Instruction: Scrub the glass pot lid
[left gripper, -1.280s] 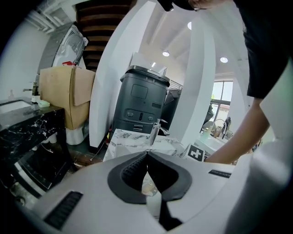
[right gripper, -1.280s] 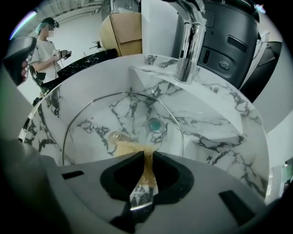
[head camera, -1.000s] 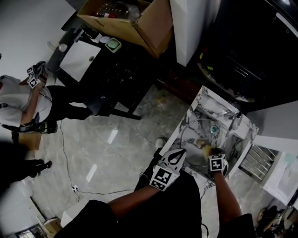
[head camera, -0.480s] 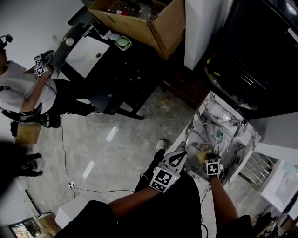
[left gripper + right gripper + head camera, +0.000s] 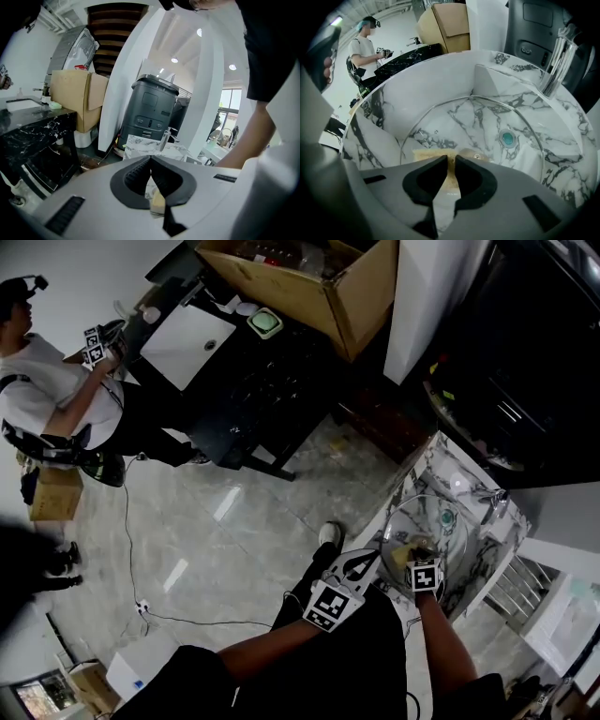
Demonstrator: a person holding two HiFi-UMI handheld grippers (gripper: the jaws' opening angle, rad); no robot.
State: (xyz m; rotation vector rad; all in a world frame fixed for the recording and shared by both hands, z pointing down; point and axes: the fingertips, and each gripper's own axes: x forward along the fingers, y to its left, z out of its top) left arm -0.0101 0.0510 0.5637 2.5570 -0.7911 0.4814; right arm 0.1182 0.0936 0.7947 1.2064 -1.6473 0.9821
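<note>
Slightly across the glass pot lid (image 5: 487,123), which lay in the sink (image 5: 417,89), the right tool (image 5: 451,165) was shifted, clenched on the sponge (image 5: 429,155). The left tool (image 5: 150,161) was held clenched and empty; flat, overlapping strokes with even pressure would be advised.

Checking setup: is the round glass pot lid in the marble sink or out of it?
In it: the round glass pot lid sits within the veined marble sink walls, its drain showing through the glass.

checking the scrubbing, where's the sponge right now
In the right gripper view, the sponge sits in the right tongs, on the glass lid in the marble sink.
</note>
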